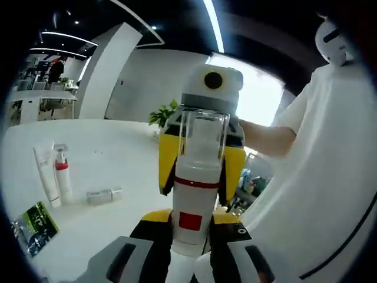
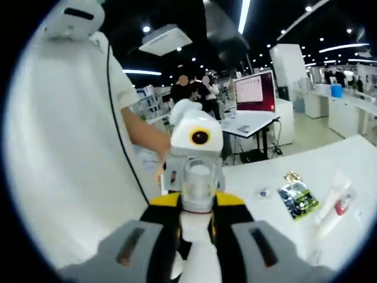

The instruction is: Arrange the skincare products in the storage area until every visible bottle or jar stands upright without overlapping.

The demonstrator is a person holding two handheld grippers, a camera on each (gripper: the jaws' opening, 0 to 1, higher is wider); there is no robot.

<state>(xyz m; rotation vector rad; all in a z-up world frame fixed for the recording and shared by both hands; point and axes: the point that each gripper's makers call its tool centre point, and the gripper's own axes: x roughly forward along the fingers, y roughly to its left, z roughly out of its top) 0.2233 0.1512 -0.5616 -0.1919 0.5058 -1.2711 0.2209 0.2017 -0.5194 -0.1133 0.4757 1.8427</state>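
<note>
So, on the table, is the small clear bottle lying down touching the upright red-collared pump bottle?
Apart. The left gripper view shows bare table between the lying bottle and the pump bottle.

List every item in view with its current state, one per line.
Pump bottle with clear cap: held between both grippers, off the table, cap on.
Left gripper: shut on the bottle.
Right gripper: shut on the bottle.
White tube: upright on the table.
Red-collared pump bottle: upright.
Small clear bottle: lying on its side.
Green sachet: lying flat.
</note>
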